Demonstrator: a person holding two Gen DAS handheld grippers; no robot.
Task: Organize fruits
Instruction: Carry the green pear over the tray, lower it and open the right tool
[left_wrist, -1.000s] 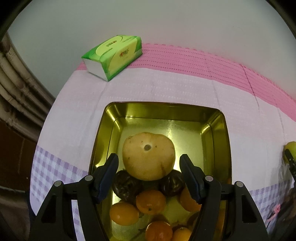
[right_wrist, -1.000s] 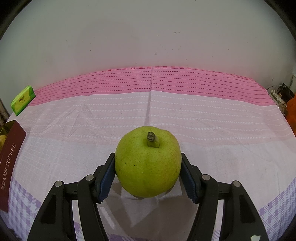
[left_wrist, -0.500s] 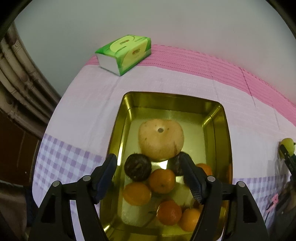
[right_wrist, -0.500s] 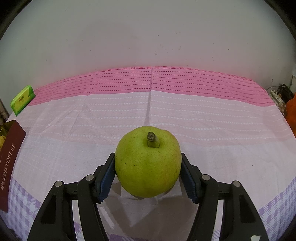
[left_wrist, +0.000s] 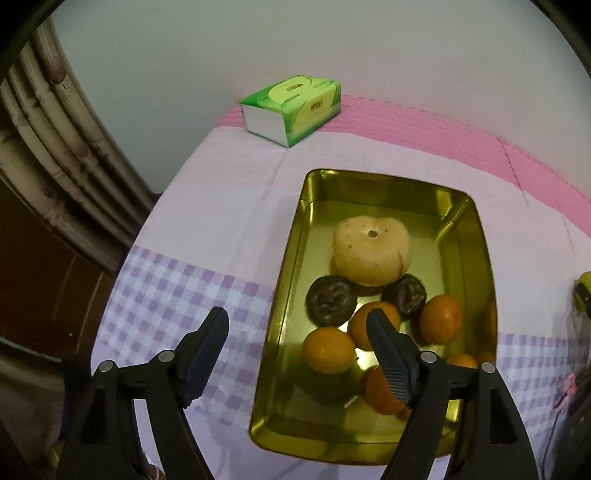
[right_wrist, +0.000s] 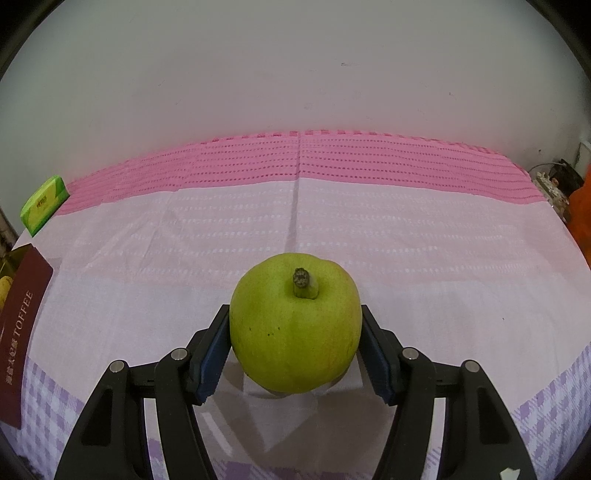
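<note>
while the right gripper (right_wrist: 295, 332) still clamps the green pear (right_wrist: 295, 328), the left gripper (left_wrist: 297, 328) has withdrawn.

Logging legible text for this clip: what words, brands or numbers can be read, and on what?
"TOFFEE": white capitals running along the dark red lid at the left edge of the right wrist view.
Smaller characters beside it on the same lid: too small to read.
Green tissue pack: a logo and print on top and side, too blurred to read.
No other text shows.
</note>
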